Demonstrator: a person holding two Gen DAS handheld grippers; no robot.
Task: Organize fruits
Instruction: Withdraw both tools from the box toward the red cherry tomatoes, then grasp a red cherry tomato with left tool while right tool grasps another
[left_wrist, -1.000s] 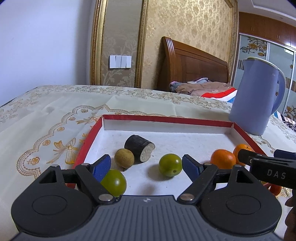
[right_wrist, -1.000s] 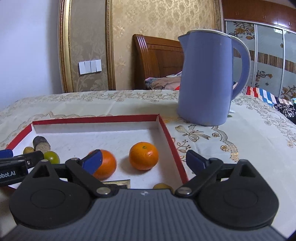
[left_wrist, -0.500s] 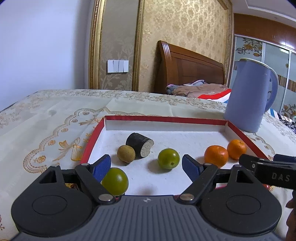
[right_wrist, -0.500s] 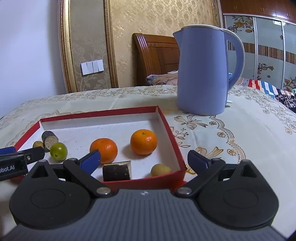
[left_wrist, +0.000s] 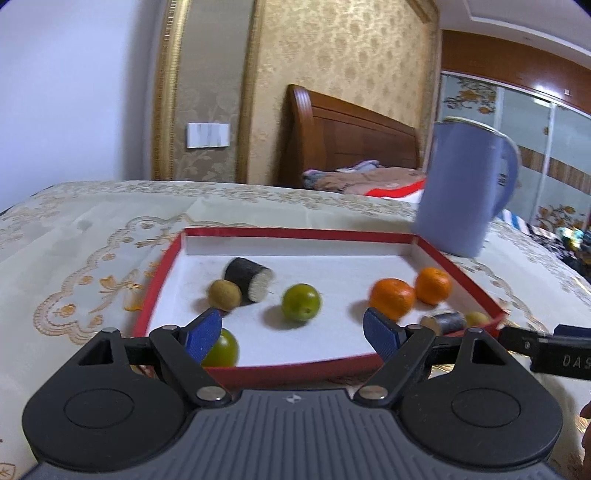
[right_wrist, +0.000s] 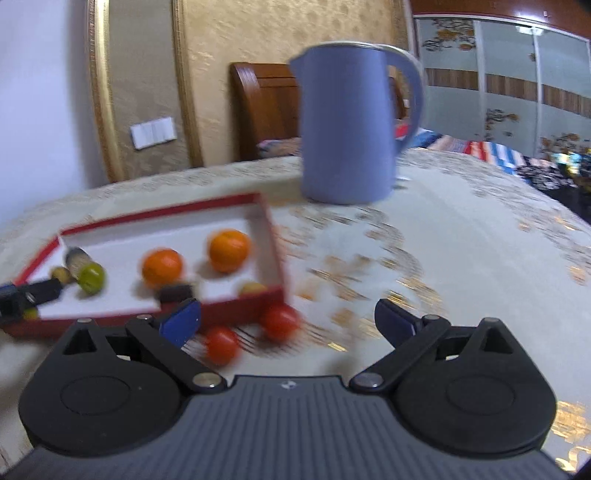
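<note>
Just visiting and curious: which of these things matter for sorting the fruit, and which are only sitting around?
Part of the job:
red-rimmed tray
two oranges
green fruits
brown fruits
dark cut pieces
two red tomatoes outside the tray

Just lying about:
blue kettle
patterned tablecloth
bed

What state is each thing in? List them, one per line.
Left claw: open, empty.
Right claw: open, empty.
Red tray: flat on the tablecloth, holding fruit.
Two oranges: in the tray, side by side.
Two green fruits: in the tray, apart.
Two red tomatoes: outside the tray, on the cloth.
Blue kettle: upright, beside the tray.
</note>
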